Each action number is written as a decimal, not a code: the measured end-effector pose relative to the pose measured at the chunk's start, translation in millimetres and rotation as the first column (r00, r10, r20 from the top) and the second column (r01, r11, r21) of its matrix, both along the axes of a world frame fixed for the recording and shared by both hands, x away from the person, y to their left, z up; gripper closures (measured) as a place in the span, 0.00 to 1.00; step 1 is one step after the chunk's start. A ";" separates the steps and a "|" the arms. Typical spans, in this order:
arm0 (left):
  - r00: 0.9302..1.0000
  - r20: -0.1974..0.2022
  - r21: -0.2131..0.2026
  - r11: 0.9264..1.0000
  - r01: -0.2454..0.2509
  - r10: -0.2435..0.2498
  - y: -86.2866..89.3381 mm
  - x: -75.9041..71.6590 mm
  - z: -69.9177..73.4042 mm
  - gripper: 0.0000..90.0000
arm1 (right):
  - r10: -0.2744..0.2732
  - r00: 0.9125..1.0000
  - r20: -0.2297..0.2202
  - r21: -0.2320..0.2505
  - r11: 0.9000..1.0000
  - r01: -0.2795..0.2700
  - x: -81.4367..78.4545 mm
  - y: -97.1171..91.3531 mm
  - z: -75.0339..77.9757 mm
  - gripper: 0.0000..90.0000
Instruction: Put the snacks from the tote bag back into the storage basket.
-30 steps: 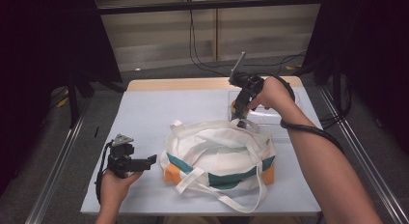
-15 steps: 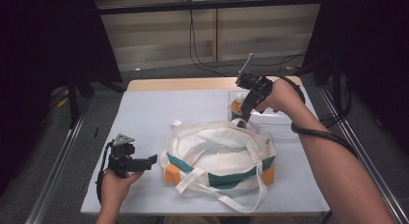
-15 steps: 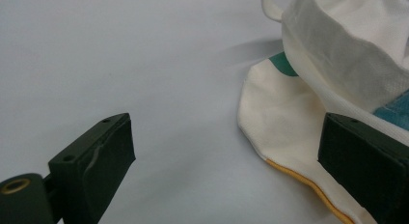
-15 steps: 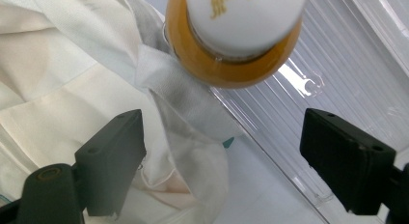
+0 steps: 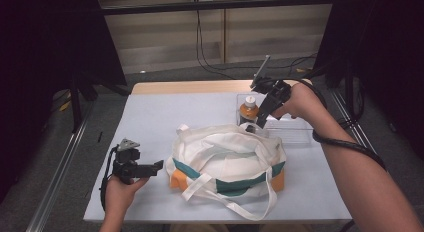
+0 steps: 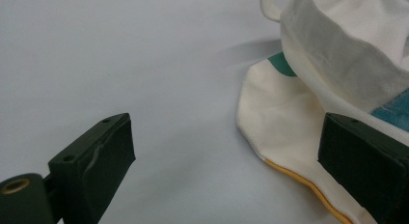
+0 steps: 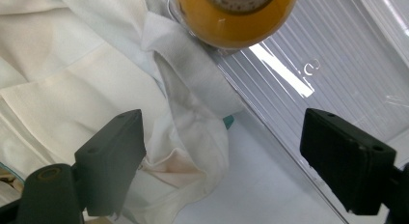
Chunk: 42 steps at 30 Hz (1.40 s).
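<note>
Since a second ago the right gripper (image 5: pixel 256 123) has lifted back off the clear plastic tray (image 5: pixel 300 133), and a small orange bottle with a white cap (image 5: pixel 248 109) now stands in plain sight at the tray's left end. Its jaws are spread wide with nothing between them, pointing down at the spot where the cream canvas tote bag with teal and orange trim (image 5: pixel 227 162) touches the tray's edge. From the right gripper view, one white strap (image 7: pixel 193 84) lies right against the bottle (image 7: pixel 235 14). The left gripper (image 5: pixel 150 168) hasn't budged, parked on the white table (image 5: pixel 150 117) just beside the bag's left corner (image 6: pixel 289 137), jaws wide apart too and holding nothing.
</note>
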<state>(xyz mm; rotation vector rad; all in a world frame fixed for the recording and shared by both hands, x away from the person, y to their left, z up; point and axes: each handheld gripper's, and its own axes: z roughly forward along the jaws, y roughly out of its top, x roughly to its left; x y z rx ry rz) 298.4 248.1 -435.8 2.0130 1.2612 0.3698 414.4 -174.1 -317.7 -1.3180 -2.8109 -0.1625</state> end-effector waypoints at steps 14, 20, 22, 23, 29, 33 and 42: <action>1.000 0.000 -0.003 1.000 0.004 -0.004 0.0 -0.7 0.3 0.06 | 0.020 1.000 -0.003 -0.005 1.000 -0.020 -19.6 -10.0 -3.1 0.17; 1.000 -0.001 -0.006 1.000 0.000 0.000 -0.2 -1.0 0.1 0.06 | 0.024 1.000 0.002 -0.039 0.999 -0.023 -26.8 -18.1 -7.3 0.17; 1.000 -0.002 -0.006 1.000 0.001 -0.001 -0.1 -0.9 -0.1 0.06 | 0.019 1.000 -0.003 -0.031 0.999 -0.019 -29.1 -21.1 -8.3 0.17; 1.000 -0.001 -0.006 1.000 0.000 0.000 -0.1 -0.9 -0.1 0.06 | 0.021 1.000 -0.001 -0.026 0.999 -0.021 -30.4 -22.6 -8.7 0.17; 1.000 -0.003 -0.005 1.000 0.000 0.000 0.3 -1.0 -0.2 0.06 | 0.026 1.000 0.006 -0.048 0.999 -0.026 -36.7 -29.7 -11.1 0.17; 1.000 -0.002 -0.007 1.000 -0.006 0.006 0.1 -1.0 -0.1 0.06 | 0.035 0.999 0.002 -0.048 0.998 -0.035 -40.8 -32.1 -12.6 0.17; 1.000 0.002 -0.012 1.000 -0.011 0.011 0.1 -1.2 -0.3 0.06 | 0.036 0.999 -0.001 -0.054 0.998 -0.036 -49.5 -38.5 -16.1 0.17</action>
